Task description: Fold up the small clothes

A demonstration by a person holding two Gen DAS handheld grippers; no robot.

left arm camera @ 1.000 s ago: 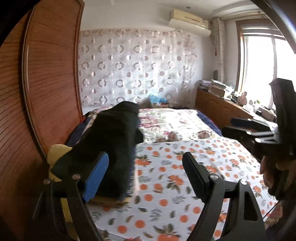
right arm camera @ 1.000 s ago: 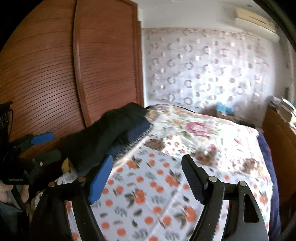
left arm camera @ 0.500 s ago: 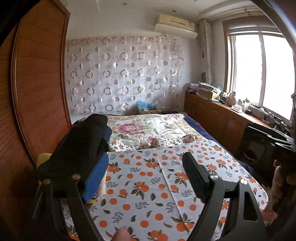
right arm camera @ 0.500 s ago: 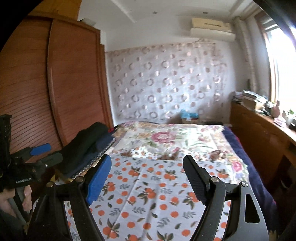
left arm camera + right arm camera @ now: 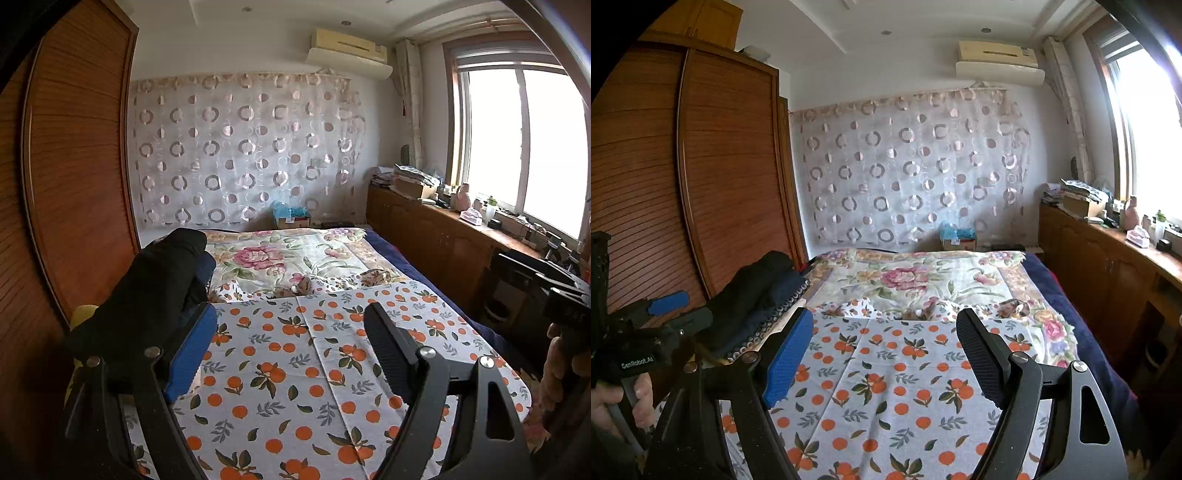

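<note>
Both the left claw (image 5: 290, 354) and the right claw (image 5: 884, 360) stand wide and empty above the orange-print white bedsheet (image 5: 886, 387). The stack of folded dark clothes (image 5: 753, 295) lies at the bed's left edge beside the brown slatted wardrobe (image 5: 701, 184).

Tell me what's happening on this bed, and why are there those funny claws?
A person is holding two claw-like grippers over a bed, getting ready to fold clothes. The left gripper and the right gripper are both open and holding nothing. A pile of dark clothes lies at the left edge of the bed, by the wooden wardrobe. The orange-print cloth is spread flat below the grippers. No garment has been picked up yet.
</note>
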